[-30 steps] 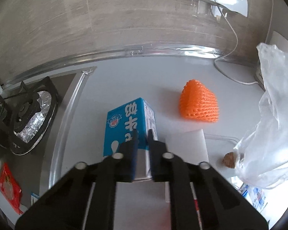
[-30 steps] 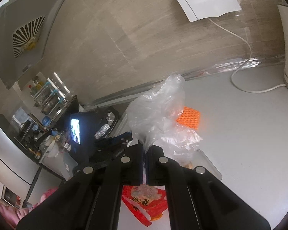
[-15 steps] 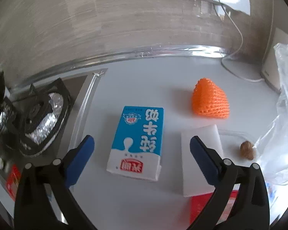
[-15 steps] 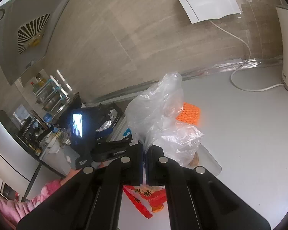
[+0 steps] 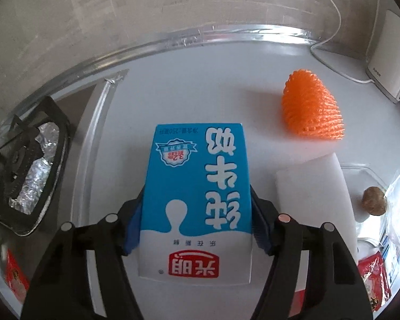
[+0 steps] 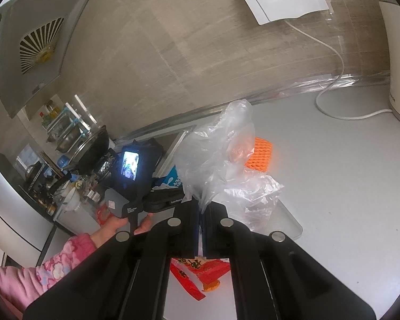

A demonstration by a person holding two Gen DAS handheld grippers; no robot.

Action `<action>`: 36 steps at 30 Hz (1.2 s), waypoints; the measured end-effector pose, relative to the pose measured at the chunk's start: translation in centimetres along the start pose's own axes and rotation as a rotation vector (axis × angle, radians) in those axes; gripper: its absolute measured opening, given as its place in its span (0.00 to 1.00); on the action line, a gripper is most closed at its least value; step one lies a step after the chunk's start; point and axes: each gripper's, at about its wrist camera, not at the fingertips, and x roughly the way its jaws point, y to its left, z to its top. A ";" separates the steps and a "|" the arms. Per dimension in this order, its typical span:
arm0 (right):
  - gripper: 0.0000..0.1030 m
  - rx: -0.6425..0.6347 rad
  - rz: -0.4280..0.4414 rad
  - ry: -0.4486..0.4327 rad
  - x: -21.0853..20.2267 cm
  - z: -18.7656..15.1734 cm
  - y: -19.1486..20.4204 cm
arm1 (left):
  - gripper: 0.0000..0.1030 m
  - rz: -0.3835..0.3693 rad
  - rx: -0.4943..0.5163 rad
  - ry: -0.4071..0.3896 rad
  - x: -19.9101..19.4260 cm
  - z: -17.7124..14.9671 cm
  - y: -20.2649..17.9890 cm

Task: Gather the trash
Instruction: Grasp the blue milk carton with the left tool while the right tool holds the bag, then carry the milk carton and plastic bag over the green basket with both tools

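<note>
The lower sides of one blue milk carton (image 5: 197, 200), lying on the grey counter (image 5: 200, 80), were hidden by the left gripper (image 5: 196, 222), whose jaws had just been narrowed against it. One clear plastic bag (image 6: 221, 170) was pinched in the closed right gripper (image 6: 200, 229), half hiding one orange foam net (image 6: 261, 154) further off.

"光明", "纯牛奶" on milk carton (image 5: 197, 202); possibly "SUPOR" on appliance (image 5: 386, 61)

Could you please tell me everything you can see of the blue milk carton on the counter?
The milk carton is a rectangular paperboard box, blue above a white band, with large white characters, a red logo and a round badge. It lies flat on the pale countertop, its print upside down to the left wrist camera. The left tongs have just been closing around it, blue pads at both long sides.
</note>
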 end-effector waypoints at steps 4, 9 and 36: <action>0.02 -0.020 -0.010 0.001 -0.2 0.0 0.7 | 0.62 0.002 -0.013 -0.052 -3.3 -0.2 0.2; 0.02 -0.076 -0.032 0.005 -2.1 -1.0 3.4 | 0.62 0.018 -0.027 -0.138 -11.9 -2.2 -0.2; 0.02 -0.001 -0.263 0.028 -12.3 -20.9 18.2 | 0.63 -0.125 0.142 -0.099 -27.3 -25.6 -4.0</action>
